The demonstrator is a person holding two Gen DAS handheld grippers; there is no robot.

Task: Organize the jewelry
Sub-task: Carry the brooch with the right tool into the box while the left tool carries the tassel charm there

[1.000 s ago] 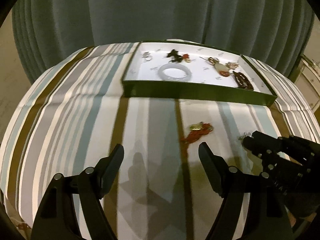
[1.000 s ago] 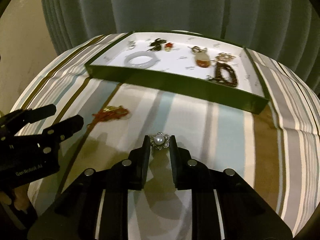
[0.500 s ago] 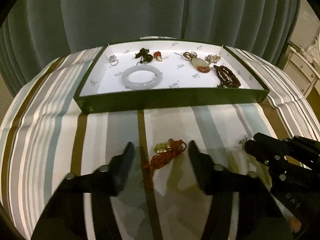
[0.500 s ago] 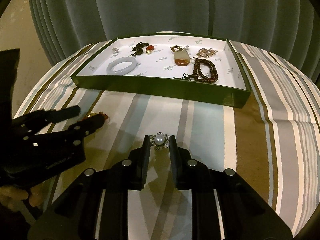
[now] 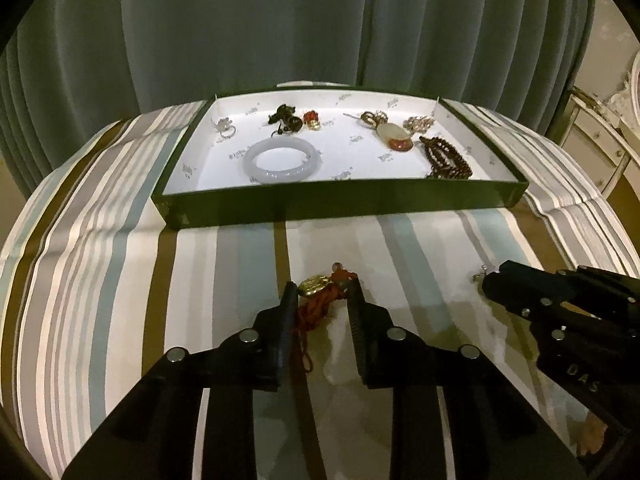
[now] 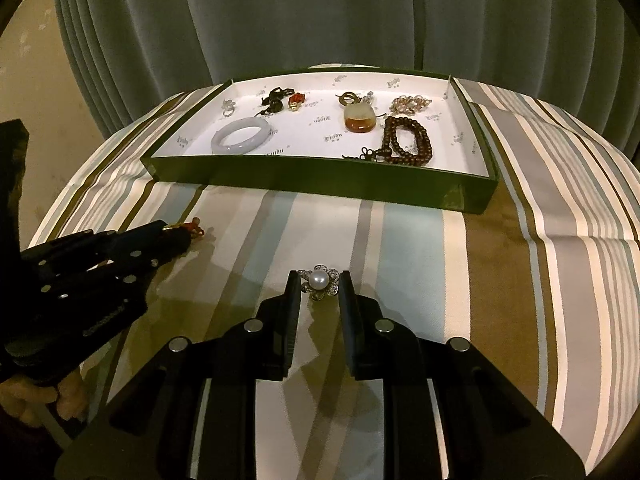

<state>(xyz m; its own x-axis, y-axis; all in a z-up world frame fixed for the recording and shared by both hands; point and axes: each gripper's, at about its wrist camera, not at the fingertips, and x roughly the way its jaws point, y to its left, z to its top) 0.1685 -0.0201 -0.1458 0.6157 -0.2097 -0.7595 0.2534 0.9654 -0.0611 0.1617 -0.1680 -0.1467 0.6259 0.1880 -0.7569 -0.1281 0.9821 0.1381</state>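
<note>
A gold charm on a red cord [image 5: 316,285] lies on the striped tablecloth [image 5: 120,280] in front of the green tray [image 5: 340,204]. My left gripper [image 5: 322,290] straddles it. Its jaws are closing, and both pads touch the charm. In the right wrist view the left gripper [image 6: 172,234] shows at the left with the red cord [image 6: 196,231] poking out. My right gripper [image 6: 319,286] is shut on a pearl flower ring [image 6: 319,280] just above the cloth. Its tip [image 5: 490,280] shows at the right of the left wrist view.
The white-lined tray [image 6: 320,178] holds a white bangle [image 5: 283,159], a brown bead bracelet [image 5: 446,156], an amber pendant [image 5: 394,136] and several small pieces. A grey curtain [image 5: 320,32] hangs behind. A white dresser [image 5: 600,148] stands at the right. A hand [image 6: 40,396] shows bottom left.
My left gripper has moved over the gold charm, and its jaws have narrowed from wide apart to around it. The right gripper has kept the pearl ring and shifted slightly.
</note>
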